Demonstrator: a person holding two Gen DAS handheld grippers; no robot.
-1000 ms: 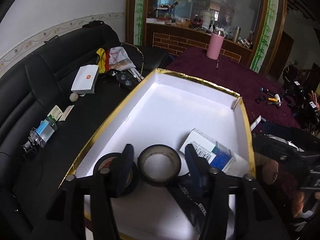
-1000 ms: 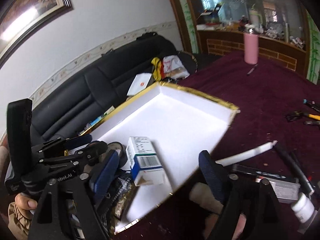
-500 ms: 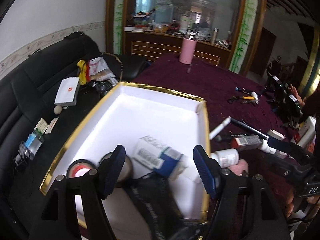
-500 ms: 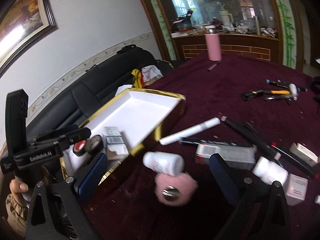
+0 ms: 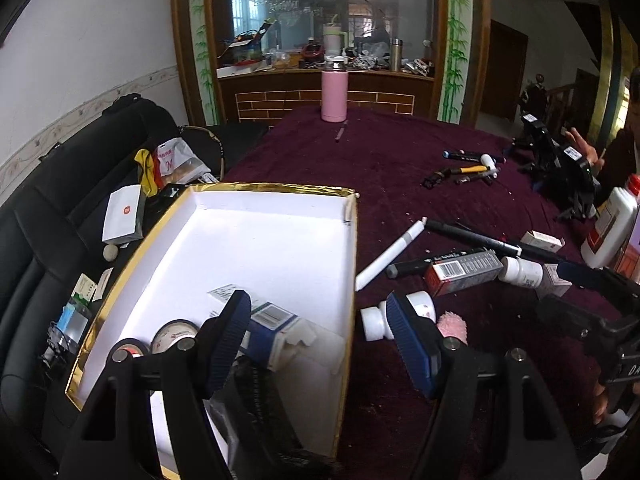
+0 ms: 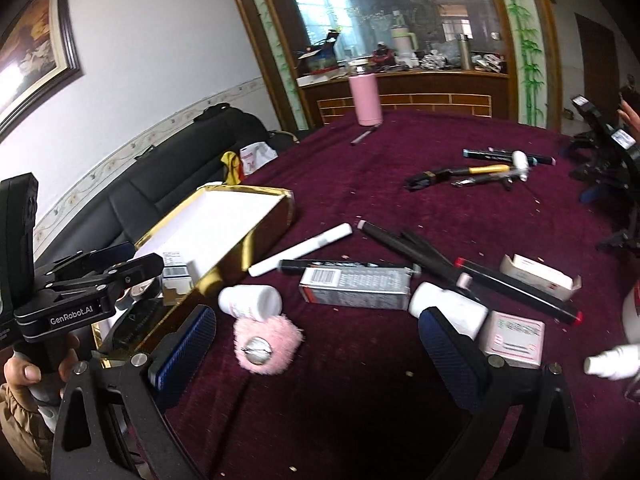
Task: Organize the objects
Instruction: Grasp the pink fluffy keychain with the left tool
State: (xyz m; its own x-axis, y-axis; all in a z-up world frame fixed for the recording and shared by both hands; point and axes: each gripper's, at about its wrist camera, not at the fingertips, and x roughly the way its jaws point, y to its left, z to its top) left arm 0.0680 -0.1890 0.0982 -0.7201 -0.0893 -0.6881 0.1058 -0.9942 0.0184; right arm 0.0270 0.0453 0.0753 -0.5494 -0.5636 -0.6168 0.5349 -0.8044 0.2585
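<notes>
Far left of the left wrist view: black sofa (image 5: pixel 52 208) strewn with small items, mostly too small to make out. Beside it, on the maroon desk (image 5: pixel 400 160), a gold-edged white box (image 5: pixel 280 240), its near end cut off by the frame. In the box's near corner: two tape rolls (image 5: pixel 174 334) partly hidden behind a finger, a blue and white carton (image 5: pixel 272 326) lying flat, and a dark packet (image 5: pixel 256 396) mostly covered by the gripper frame. Left gripper (image 5: pixel 320 336) above the box's right wall, fingers apart after just widening, nothing between them. Just right of the box: white pill bottle (image 6: pixel 250 300) on its side, touching a pink fluffy puff (image 6: pixel 266 344) with a metal clasp. Further right, a white marker (image 6: pixel 300 250), a silver and red carton (image 6: pixel 354 290), black pens, small white boxes, all loose on the desk. Right gripper (image 6: pixel 316 348) over the puff, fingers spread wide, just opened further, gripping nothing. At the right edge, white bottles cut off by the frame and blurred.
</notes>
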